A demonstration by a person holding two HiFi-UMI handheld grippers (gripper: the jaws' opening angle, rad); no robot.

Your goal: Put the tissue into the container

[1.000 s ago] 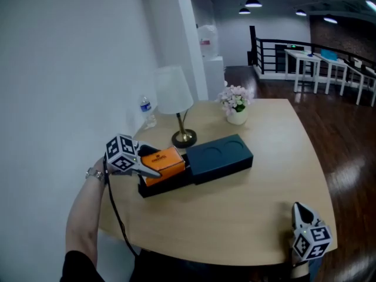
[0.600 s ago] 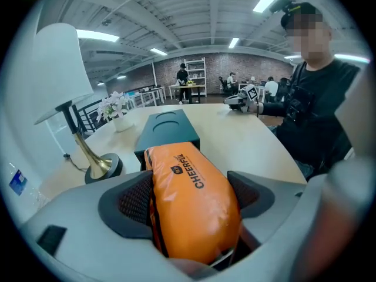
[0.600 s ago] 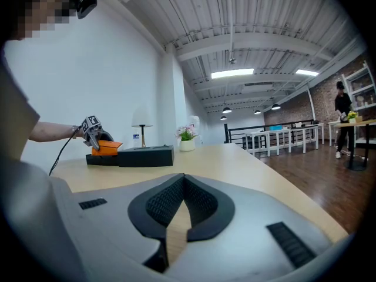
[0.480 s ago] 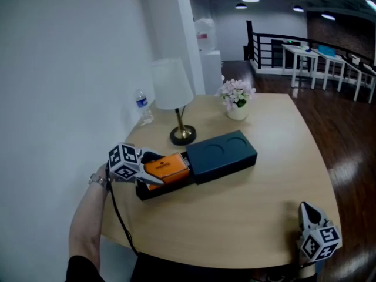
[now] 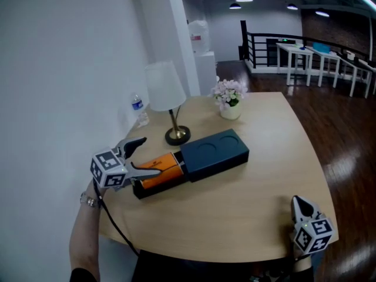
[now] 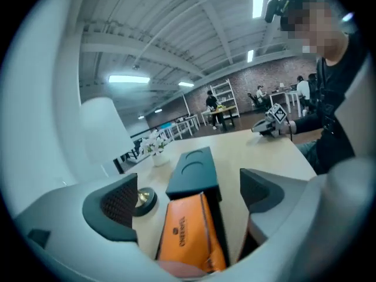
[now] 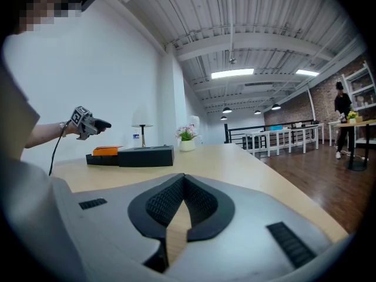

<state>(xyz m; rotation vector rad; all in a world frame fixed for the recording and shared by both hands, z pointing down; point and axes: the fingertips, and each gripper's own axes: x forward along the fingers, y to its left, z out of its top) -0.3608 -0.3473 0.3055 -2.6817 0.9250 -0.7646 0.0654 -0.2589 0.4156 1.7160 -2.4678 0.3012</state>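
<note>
L gripper [image 5: 150, 155] is hanging over the left end of the container [image 5: 214, 153], tilting a bit downward. Its jaws are standing wide apart & have just been opening. They're pinching nothing. In the left gripper view the orange tissue pack [image 5: 157, 171] is lying below and btwn the pads, w/ a clear gap to each one.

The pack is sitting in the container's open black tray, its far end meeting the dark teal cover w/ two round dents on top. The container is resting on the table [image 5: 258, 210], toward the wall side.

R gripper [image 5: 296, 201] is sitting at the table's near right edge, well apart from the container. Its jaws are pressing together w/ nothing btwn them. The right gripper view is showing only a sliver of tabletop below the tips.

Behind the container a lamp [image 5: 164, 90] is standing just beside it. A flower pot [image 5: 228, 96] is standing further back, and a water bottle [image 5: 138, 107] by the wall.
</note>
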